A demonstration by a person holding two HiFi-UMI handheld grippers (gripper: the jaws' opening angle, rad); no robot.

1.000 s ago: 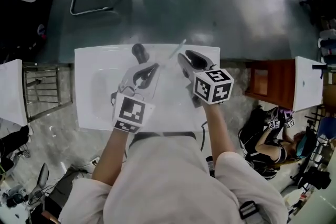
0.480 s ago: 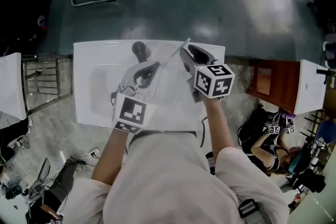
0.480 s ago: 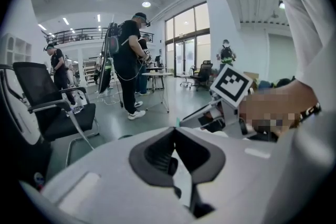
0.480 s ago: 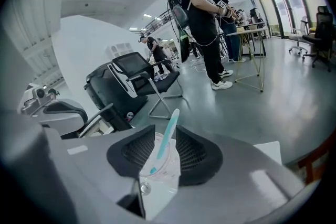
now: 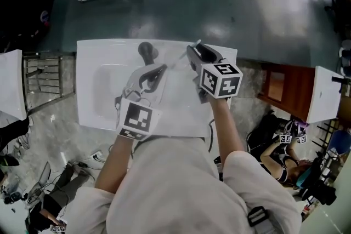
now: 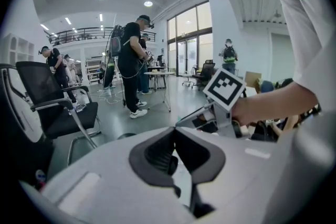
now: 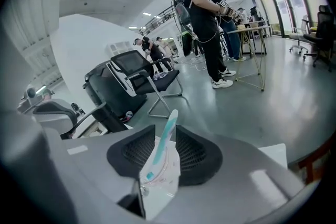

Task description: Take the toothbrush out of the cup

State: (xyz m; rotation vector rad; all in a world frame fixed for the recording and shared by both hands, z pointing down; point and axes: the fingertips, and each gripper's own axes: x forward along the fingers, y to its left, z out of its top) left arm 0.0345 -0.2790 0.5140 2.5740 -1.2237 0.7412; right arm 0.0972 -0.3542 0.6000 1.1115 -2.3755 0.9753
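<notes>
Status: extraction not started. The toothbrush (image 7: pixel 164 144) stands tilted in the clear cup (image 7: pixel 160 171), its handle rising above the rim.

The right gripper (image 7: pixel 165 127) is released. Its jaws have just been opening and now straddle the handle, with neither pad pressing on it. The left gripper (image 6: pixel 174 131) is clenched tip to tip on nothing (it rests apart, to the cup's left).

Remaining steps, as judged: clamp the handle, lift until the head clears the rim, and set the toothbrush aside.

Clearances: the cup sits near the far edge of the white surface (image 5: pixel 98 57), towards its right corner. The space above is open. A dark fixture (image 5: pixel 146 52) stands between the two grippers' lines, so an upward lift looks least obstructed.
</notes>
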